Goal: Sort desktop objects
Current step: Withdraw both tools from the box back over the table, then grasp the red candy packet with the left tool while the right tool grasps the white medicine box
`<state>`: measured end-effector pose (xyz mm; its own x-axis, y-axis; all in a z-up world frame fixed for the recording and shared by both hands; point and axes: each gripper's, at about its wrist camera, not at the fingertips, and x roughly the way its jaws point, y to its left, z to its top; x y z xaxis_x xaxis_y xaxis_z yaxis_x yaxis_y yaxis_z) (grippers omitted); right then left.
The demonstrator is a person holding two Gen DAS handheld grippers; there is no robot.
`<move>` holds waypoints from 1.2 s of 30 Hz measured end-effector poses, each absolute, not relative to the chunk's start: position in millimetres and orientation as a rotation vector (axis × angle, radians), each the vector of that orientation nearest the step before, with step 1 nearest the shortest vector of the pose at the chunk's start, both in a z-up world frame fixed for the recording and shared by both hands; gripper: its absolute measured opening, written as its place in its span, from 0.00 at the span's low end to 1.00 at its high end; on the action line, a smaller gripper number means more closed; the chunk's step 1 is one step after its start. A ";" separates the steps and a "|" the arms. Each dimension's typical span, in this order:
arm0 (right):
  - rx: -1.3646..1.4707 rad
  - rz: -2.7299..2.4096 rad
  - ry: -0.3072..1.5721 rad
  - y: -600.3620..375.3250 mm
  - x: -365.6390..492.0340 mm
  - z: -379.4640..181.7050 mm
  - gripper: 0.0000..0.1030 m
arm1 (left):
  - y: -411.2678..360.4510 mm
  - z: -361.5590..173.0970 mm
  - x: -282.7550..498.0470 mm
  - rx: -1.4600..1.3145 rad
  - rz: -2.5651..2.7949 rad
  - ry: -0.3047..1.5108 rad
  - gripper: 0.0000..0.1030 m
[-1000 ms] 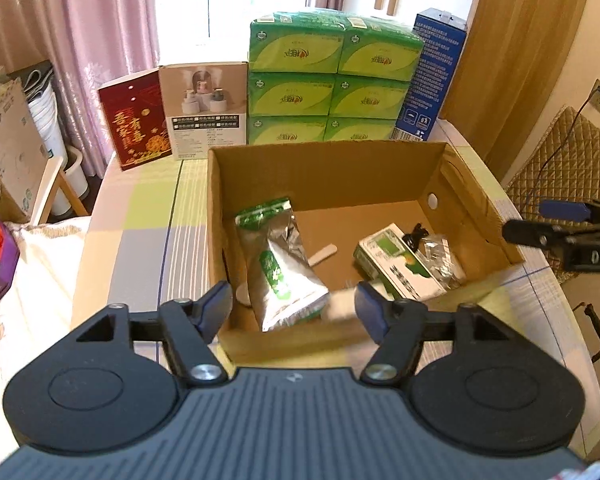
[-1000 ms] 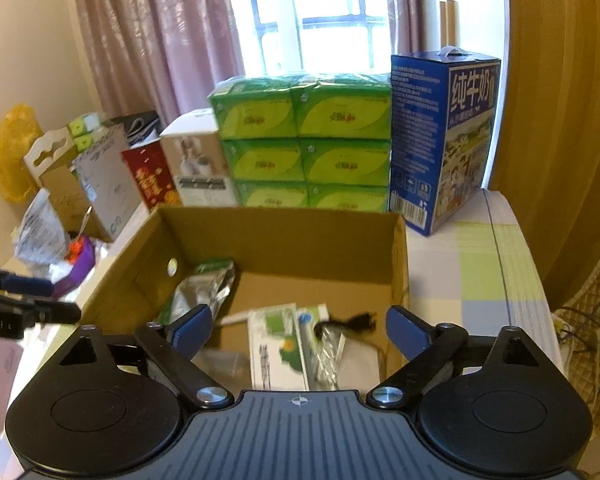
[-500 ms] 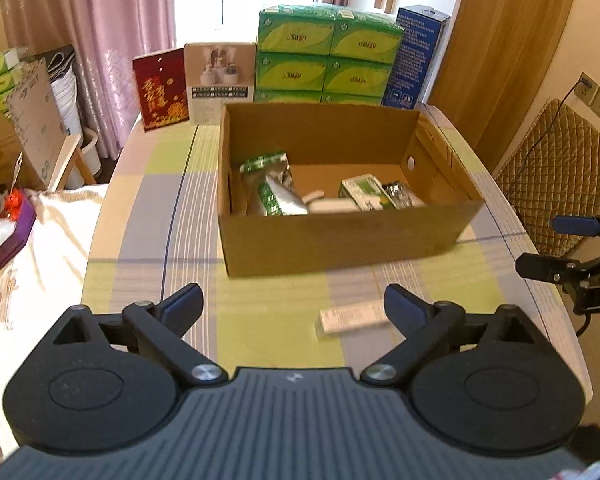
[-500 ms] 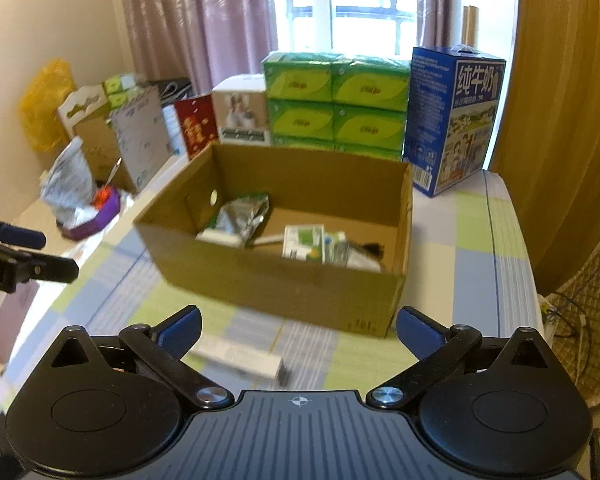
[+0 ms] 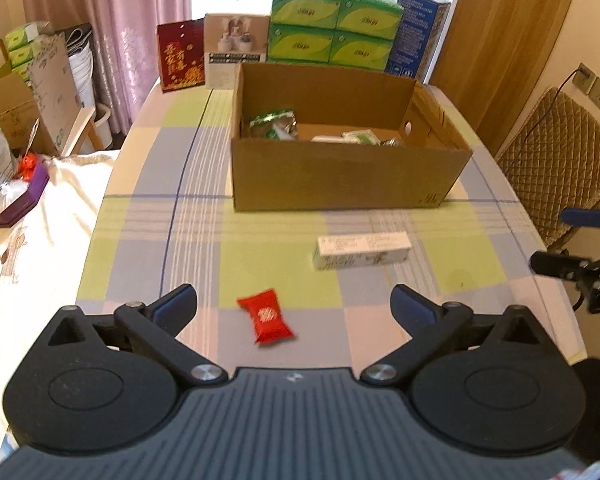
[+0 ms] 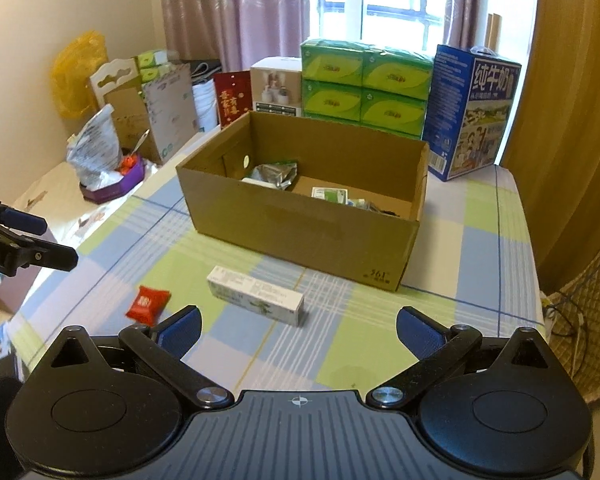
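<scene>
Both hand-held grippers, left (image 5: 294, 306) and right (image 6: 299, 327), have pulled back from the brown cardboard box (image 5: 340, 178), jaws open and empty; next is probably the small red foil sachet (image 5: 269, 316).

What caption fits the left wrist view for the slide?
Open left gripper above a red candy packet and a white carton, cardboard box behind.

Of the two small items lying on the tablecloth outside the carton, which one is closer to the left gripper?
The red packet, just ahead of the open left gripper. The long white box lies farther away, nearer the cardboard box.
</scene>
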<state>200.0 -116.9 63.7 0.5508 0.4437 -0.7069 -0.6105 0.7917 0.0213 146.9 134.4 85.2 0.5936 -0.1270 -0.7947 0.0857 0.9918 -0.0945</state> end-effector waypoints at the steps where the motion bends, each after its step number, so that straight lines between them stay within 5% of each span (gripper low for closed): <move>1: -0.253 0.637 0.758 -118.3 197.0 63.3 0.98 | 137.1 83.6 143.0 -0.045 -0.118 0.929 0.98; 19: -0.563 0.750 0.752 -95.2 206.4 19.6 0.97 | 142.5 34.5 144.7 0.221 -0.266 0.991 0.97; 30: -0.843 0.983 0.781 -46.4 244.6 -28.1 0.77 | 120.7 -16.3 175.9 0.586 -0.638 1.004 0.84; 34: -0.912 1.034 0.801 -25.8 258.3 -46.7 0.75 | 121.7 -33.9 201.4 0.607 -0.699 1.053 0.67; 36: -0.929 1.050 0.813 -16.3 265.8 -55.9 0.72 | 122.3 -41.4 213.2 0.611 -0.724 1.063 0.67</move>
<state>265.8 -16.3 -55.9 0.2946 0.3451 -0.8911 -0.9491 0.2141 -0.2309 213.2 122.3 -41.4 0.3036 -0.2296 -0.9247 0.7766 0.6219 0.1006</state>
